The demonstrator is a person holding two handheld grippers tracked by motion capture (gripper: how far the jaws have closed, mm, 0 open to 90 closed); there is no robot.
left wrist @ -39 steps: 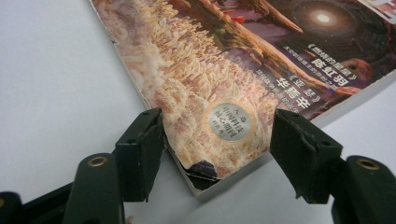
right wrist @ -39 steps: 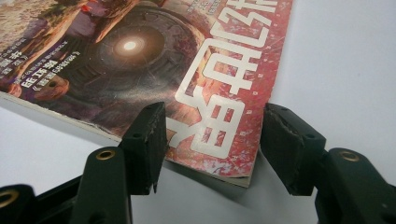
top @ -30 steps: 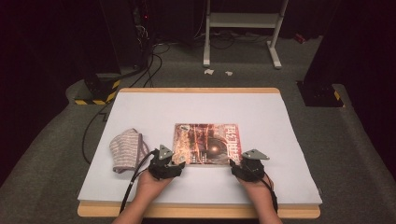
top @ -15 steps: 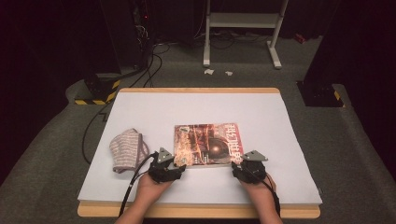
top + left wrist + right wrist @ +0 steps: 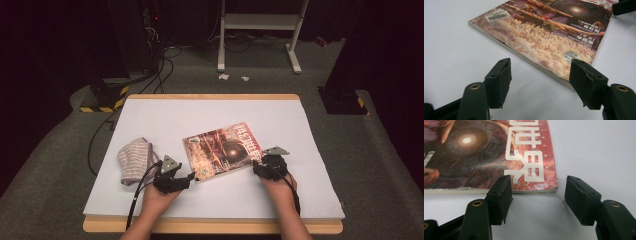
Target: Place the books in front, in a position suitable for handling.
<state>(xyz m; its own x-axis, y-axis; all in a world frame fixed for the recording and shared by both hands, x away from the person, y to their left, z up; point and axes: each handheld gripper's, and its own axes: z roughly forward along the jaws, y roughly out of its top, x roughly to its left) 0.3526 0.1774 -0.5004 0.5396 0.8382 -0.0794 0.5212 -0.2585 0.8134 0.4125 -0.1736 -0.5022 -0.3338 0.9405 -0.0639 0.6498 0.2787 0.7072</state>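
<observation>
A magazine (image 5: 222,152) with a red and brown cover lies flat and skewed on the white table top (image 5: 210,115). My left gripper (image 5: 190,176) sits low at its near left corner. In the left gripper view the left gripper (image 5: 540,67) is open, its jaws having just opened wider, with the magazine's (image 5: 549,37) corner just ahead of the right jaw. My right gripper (image 5: 258,167) is at the near right corner. In the right gripper view the right gripper (image 5: 538,182) is open, its jaws lately widened, and the magazine's (image 5: 486,157) corner lies just ahead of the gap, untouched by the pads.
A folded striped cloth (image 5: 135,160) lies on the table to the left of the left hand. Beyond the table's far edge stand a white metal frame (image 5: 260,35), floor cables (image 5: 160,65) and a yellow-black striped block (image 5: 102,100). Dark floor surrounds the table.
The magazine has turned counter-clockwise, its right end now farther away. My right gripper moved away from me along with that corner. The left gripper has stayed about where it was.
</observation>
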